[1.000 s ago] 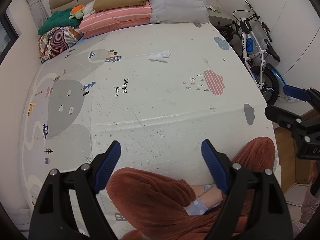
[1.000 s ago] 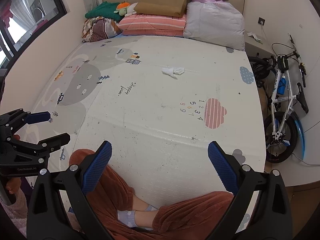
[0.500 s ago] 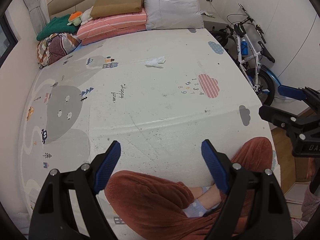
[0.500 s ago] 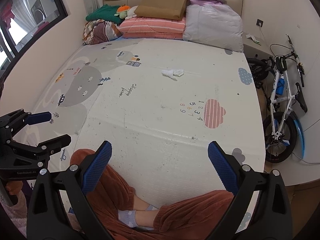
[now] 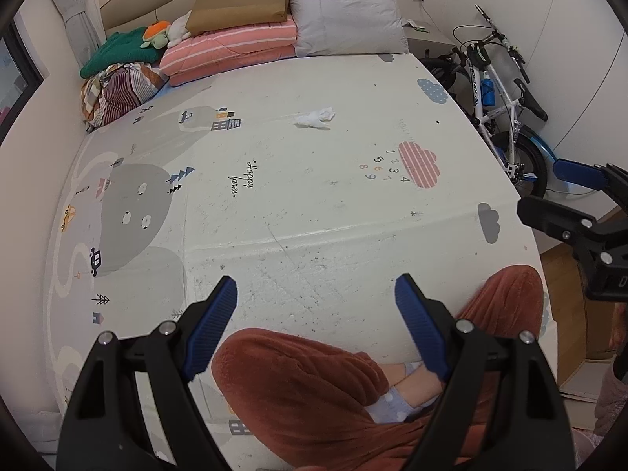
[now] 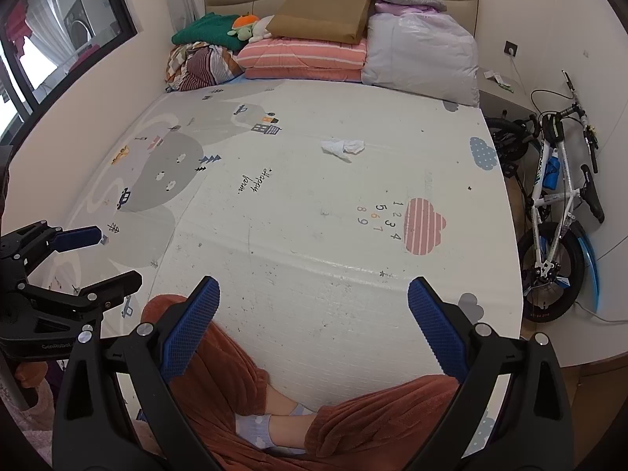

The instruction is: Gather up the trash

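L gripper [image 5: 316, 306]: fingers wide apart, nothing held | R gripper [image 6: 314, 306]: same, w/ nothing held | crumpled tissue [image 5: 314, 117] on play mat [image 5: 314, 204], far side, well apart from both, near bedding pile [image 5: 235, 45]

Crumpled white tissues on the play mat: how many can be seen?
1. The crumpled white tissue lies on the play mat far ahead, between the printed house and the blue cloud. More may be hidden behind the legs.

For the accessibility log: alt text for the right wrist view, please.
The open right gripper points across a printed play mat toward a crumpled white tissue. The person's crossed legs are below, the open left gripper at left, a bicycle at right.
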Demonstrator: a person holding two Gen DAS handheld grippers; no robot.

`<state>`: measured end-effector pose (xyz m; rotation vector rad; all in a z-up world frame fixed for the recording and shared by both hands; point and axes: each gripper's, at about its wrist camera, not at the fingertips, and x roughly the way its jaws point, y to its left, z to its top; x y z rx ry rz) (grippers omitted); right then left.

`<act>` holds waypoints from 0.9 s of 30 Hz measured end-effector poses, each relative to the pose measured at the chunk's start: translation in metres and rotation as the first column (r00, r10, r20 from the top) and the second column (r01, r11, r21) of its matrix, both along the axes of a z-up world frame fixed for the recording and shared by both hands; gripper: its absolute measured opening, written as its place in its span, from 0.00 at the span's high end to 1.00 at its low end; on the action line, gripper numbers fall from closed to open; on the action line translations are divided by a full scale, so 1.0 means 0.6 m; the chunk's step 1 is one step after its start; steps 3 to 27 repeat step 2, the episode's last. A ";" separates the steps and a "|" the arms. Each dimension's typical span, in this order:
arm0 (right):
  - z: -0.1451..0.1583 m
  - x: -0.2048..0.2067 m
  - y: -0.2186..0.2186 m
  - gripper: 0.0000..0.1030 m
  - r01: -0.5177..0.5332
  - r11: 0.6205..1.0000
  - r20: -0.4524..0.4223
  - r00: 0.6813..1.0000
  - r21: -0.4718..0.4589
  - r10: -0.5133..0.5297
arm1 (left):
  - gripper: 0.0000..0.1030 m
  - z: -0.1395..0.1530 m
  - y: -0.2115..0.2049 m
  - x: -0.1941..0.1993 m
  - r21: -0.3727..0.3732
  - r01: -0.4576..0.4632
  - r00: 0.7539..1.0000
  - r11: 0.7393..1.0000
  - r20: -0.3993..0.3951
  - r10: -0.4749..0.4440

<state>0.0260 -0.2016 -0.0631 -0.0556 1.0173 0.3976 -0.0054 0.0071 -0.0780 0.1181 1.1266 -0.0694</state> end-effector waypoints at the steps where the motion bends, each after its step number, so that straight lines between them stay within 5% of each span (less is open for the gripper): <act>1: 0.000 0.000 0.001 0.09 -0.001 1.000 0.000 1.000 0.000 0.001 | 0.20 -0.001 -0.001 0.000 -0.001 0.000 1.000 1.000 -0.002 0.000; 27: 0.000 0.000 0.001 0.09 -0.001 1.000 0.000 1.000 0.000 0.001 | 0.20 -0.002 -0.001 0.000 -0.002 0.000 1.000 1.000 -0.003 0.000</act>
